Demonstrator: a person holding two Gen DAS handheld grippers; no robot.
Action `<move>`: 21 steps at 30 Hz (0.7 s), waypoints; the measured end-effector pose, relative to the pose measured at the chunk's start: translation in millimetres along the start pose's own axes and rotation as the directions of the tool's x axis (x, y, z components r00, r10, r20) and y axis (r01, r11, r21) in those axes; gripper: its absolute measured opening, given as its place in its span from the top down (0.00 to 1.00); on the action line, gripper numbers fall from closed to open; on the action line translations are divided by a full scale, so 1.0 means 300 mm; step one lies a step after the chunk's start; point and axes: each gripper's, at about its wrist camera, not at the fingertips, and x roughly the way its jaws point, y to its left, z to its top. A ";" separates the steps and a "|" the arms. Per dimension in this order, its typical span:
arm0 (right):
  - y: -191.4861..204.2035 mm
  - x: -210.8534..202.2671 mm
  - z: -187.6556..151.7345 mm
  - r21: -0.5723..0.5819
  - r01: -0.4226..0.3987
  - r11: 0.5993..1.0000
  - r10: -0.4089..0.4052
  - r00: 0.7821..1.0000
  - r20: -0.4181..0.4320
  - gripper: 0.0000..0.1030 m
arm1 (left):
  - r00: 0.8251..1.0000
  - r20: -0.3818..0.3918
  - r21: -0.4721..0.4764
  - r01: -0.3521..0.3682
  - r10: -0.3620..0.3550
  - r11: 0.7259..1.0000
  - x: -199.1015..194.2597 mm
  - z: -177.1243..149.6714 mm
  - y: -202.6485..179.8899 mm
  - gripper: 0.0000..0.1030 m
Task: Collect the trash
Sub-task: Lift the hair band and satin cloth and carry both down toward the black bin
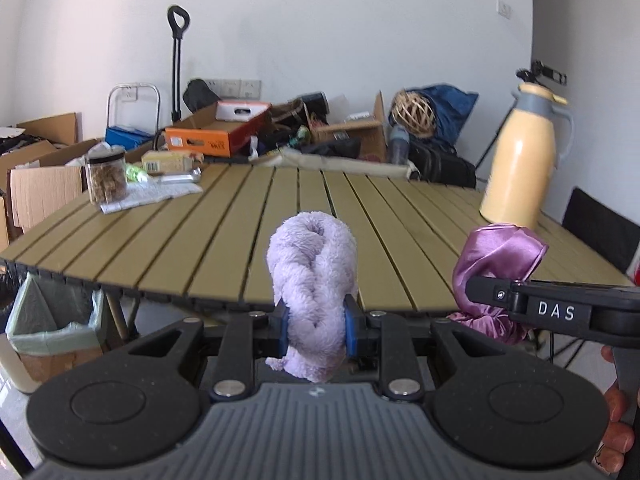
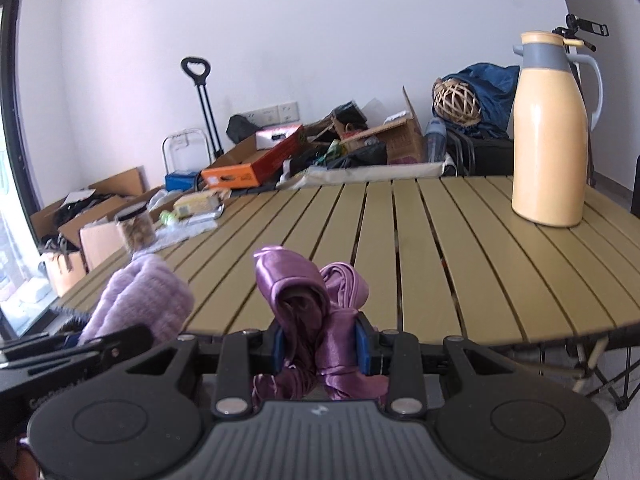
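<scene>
My left gripper (image 1: 316, 330) is shut on a twisted fluffy lilac towel (image 1: 312, 276), which stands up between the blue pads in front of the near edge of the slatted table (image 1: 224, 236). My right gripper (image 2: 320, 346) is shut on a bunched shiny purple satin cloth (image 2: 304, 292), held just before the same table edge. In the left wrist view the satin cloth (image 1: 496, 264) shows at the right with the other gripper's black arm across it. The lilac towel (image 2: 144, 300) appears at the lower left of the right wrist view.
A yellow thermos jug (image 1: 520, 160) stands on the table's right side. A jar of snacks (image 1: 106, 178), a paper sheet and small packets lie at the far left. A lined bin (image 1: 52, 320) sits on the floor under the left edge. Boxes and bags crowd the far wall.
</scene>
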 end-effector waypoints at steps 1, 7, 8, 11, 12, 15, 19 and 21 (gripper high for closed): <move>0.002 -0.013 -0.025 -0.003 -0.003 1.000 0.003 1.000 -0.008 0.69 | 1.000 -0.013 0.005 0.003 -0.003 1.000 -0.005 -0.018 -0.006 0.76; -0.006 -0.040 -0.161 -0.009 -0.014 1.000 0.014 0.997 -0.079 0.69 | 0.996 -0.093 0.041 0.007 -0.004 0.999 -0.014 -0.129 -0.034 0.76; -0.010 -0.040 -0.183 -0.006 -0.016 1.000 0.016 0.996 -0.093 0.69 | 0.994 -0.108 0.048 0.007 -0.001 0.999 -0.011 -0.146 -0.039 0.76; -0.021 -0.031 -0.245 0.000 -0.020 1.000 0.020 0.991 -0.134 0.69 | 0.989 -0.145 0.071 0.001 0.010 0.998 0.001 -0.194 -0.053 0.76; -0.025 -0.028 -0.269 0.003 -0.020 1.000 0.020 0.989 -0.149 0.69 | 0.987 -0.157 0.076 -0.001 0.013 0.997 0.006 -0.211 -0.058 0.76; -0.042 -0.015 -0.330 0.013 -0.019 1.000 0.021 0.982 -0.188 0.69 | 0.981 -0.193 0.089 -0.002 0.020 0.996 0.023 -0.258 -0.070 0.76; -0.061 0.001 -0.401 0.022 -0.015 1.000 0.020 0.970 -0.241 0.69 | 0.971 -0.239 0.103 -0.007 0.032 0.995 0.052 -0.310 -0.075 0.76; -0.071 0.009 -0.431 0.030 -0.012 0.999 0.020 0.965 -0.262 0.69 | 0.964 -0.262 0.109 -0.012 0.040 0.994 0.068 -0.335 -0.076 0.76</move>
